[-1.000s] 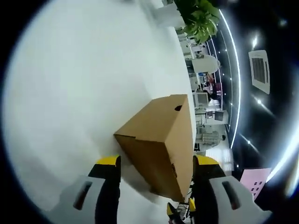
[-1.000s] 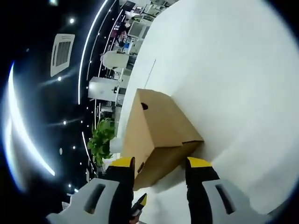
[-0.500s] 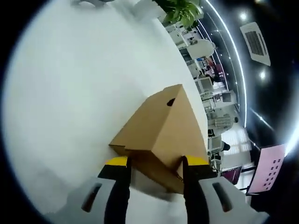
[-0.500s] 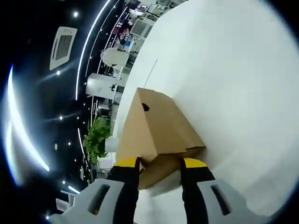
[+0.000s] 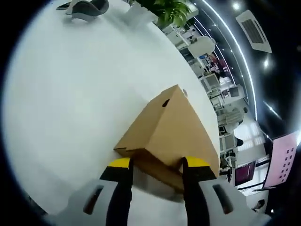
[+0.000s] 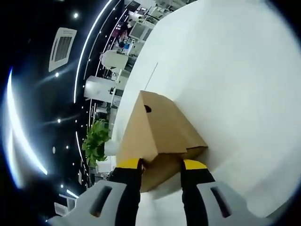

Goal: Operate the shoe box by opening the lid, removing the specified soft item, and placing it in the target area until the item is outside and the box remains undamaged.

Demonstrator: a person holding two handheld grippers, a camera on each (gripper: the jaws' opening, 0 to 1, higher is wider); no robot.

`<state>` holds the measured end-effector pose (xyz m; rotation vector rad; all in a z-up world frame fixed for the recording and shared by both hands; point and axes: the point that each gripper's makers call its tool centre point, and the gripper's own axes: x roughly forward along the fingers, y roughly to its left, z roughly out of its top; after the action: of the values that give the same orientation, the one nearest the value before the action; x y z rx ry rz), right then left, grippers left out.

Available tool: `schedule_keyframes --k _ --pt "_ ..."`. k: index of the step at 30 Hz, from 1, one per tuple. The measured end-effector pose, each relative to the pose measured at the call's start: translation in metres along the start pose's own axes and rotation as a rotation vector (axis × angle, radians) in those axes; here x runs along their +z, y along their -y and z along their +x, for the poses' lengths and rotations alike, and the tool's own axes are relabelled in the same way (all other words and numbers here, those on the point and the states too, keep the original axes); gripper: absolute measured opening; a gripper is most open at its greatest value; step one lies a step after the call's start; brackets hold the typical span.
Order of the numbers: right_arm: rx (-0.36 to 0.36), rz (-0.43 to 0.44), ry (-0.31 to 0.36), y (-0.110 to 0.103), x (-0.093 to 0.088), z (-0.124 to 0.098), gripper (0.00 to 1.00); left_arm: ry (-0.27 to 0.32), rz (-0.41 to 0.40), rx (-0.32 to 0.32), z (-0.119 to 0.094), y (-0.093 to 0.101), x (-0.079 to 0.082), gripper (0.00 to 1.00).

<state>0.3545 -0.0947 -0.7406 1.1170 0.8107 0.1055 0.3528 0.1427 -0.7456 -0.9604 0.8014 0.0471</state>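
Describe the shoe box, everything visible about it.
The shoe box is plain brown cardboard, lid closed, with a small dark hole in its far end panel. It rests on the white table. The left gripper and the right gripper each straddle a near corner of the box with their yellow-tipped jaws.

One shoe box [image 5: 167,136], one potted plant [image 5: 162,8].

open office: desks with monitors [image 5: 210,81], ceiling vents [image 5: 254,30], potted plant [image 5: 164,8].
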Motion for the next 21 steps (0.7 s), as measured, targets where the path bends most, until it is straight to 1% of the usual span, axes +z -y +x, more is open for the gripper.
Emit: schedule_keyframes --k 2,3,5,8,12,15,16,17,18,21 --pt "-0.003 0.007 0.004 -0.001 0.000 -0.001 0.29 -0.003 0.008 0.000 0.000 -0.001 0.000 0.41" --pt "0.001 0.028 0.003 -0.002 0.001 -0.001 0.29 -0.004 0.011 -0.003 -0.001 0.000 0.000 0.41" --pt "0.000 0.025 0.005 -0.002 0.002 -0.002 0.29 -0.003 0.016 -0.007 -0.003 0.001 0.000 0.41" --pt "-0.004 0.044 0.015 -0.005 0.005 -0.005 0.28 0.007 0.036 -0.014 -0.009 0.006 0.001 0.41" --pt "0.003 0.071 0.019 -0.009 0.007 -0.010 0.27 0.021 0.040 0.002 -0.012 0.010 0.003 0.41" --pt "-0.009 0.084 0.030 -0.014 0.009 -0.013 0.27 0.030 0.038 0.014 -0.015 0.014 0.003 0.42" --pt "-0.012 0.089 0.036 -0.018 0.009 -0.014 0.27 0.034 0.035 0.008 -0.015 0.015 0.005 0.42" --pt "-0.011 0.087 0.042 -0.020 0.011 -0.015 0.27 0.037 0.025 -0.014 -0.015 0.018 0.006 0.43" --pt "-0.005 0.079 0.056 -0.023 0.013 -0.016 0.27 0.022 0.010 -0.031 -0.015 0.020 0.005 0.43" --pt "-0.016 0.095 0.065 -0.024 0.014 -0.016 0.27 0.022 0.004 -0.028 -0.017 0.022 0.007 0.43"
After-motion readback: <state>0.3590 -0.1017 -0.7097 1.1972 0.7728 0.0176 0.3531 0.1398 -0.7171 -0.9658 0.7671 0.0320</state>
